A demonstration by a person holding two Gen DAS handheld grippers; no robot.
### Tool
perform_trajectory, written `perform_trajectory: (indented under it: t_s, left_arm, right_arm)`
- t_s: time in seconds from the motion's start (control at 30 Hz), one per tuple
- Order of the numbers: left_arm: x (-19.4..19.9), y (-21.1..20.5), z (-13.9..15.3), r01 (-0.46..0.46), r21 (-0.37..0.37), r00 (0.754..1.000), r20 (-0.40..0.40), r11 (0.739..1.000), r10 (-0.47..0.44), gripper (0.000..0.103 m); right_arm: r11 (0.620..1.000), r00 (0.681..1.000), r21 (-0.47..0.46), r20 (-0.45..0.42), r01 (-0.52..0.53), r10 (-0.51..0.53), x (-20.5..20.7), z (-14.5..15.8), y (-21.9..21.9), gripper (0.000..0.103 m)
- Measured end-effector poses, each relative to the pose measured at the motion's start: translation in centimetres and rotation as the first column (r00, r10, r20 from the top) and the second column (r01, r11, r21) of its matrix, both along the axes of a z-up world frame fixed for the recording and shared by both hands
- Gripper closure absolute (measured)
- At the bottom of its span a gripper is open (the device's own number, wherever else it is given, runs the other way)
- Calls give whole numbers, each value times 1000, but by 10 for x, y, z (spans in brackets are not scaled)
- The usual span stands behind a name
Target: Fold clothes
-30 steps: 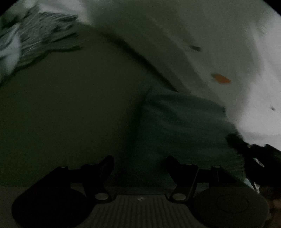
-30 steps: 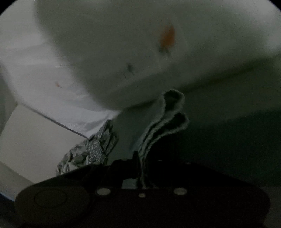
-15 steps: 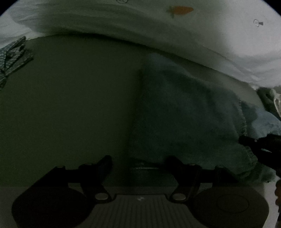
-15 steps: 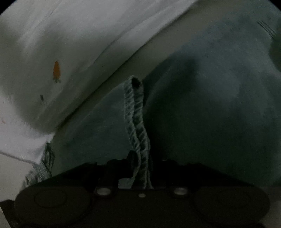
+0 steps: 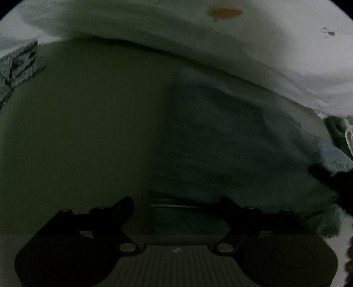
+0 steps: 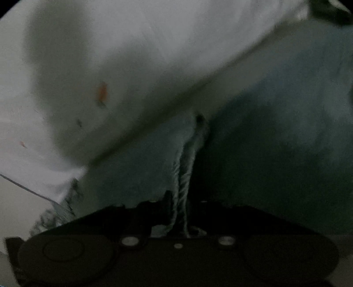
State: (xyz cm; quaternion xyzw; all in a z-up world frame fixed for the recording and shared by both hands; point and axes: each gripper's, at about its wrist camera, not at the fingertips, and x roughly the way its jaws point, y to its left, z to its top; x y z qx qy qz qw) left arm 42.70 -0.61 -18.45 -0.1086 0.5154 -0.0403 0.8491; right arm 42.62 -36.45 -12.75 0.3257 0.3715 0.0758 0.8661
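Observation:
A dark teal garment (image 5: 231, 143) lies folded on a dim flat surface in the left wrist view, to the right of centre. My left gripper (image 5: 176, 205) is open just in front of its near edge, holding nothing. In the right wrist view my right gripper (image 6: 183, 207) is shut on the stitched hem (image 6: 187, 167) of the teal garment (image 6: 275, 132), which rises as a pinched ridge from the jaws. The right gripper's dark tip (image 5: 331, 176) shows at the garment's right edge in the left wrist view.
White bedding with small orange prints (image 5: 225, 13) bulges along the far side, and shows in the right wrist view (image 6: 132, 66). A grey patterned cloth (image 5: 19, 66) lies at the far left, also seen low left (image 6: 57, 212). Another crumpled cloth (image 5: 339, 130) sits far right.
The right gripper has carried the pinched hem across, so the teal cloth now fills its right side. The left view has closed in on the garment's near edge; jaws stay open.

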Motion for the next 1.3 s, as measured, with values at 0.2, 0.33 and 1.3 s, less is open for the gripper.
perform_trajectory:
  t_s: [0.2,0.33,1.3]
  left_arm:
    - [-9,-14,-15,47,111,999,-17,993,-46,14]
    - [-6,-19,-13,47,141,998,-47,989,-41,14]
    - [51,-78,2,56,228,998,-37,972,-49,0]
  right_arm:
    - [998,987,-37,-152,51,-56,-7,-41,-15,81]
    - [997,990,10,-117,77,-76,-26,-43,-26,61]
    - [689,691,-78,0,721,-723,-105,-59,-270,16]
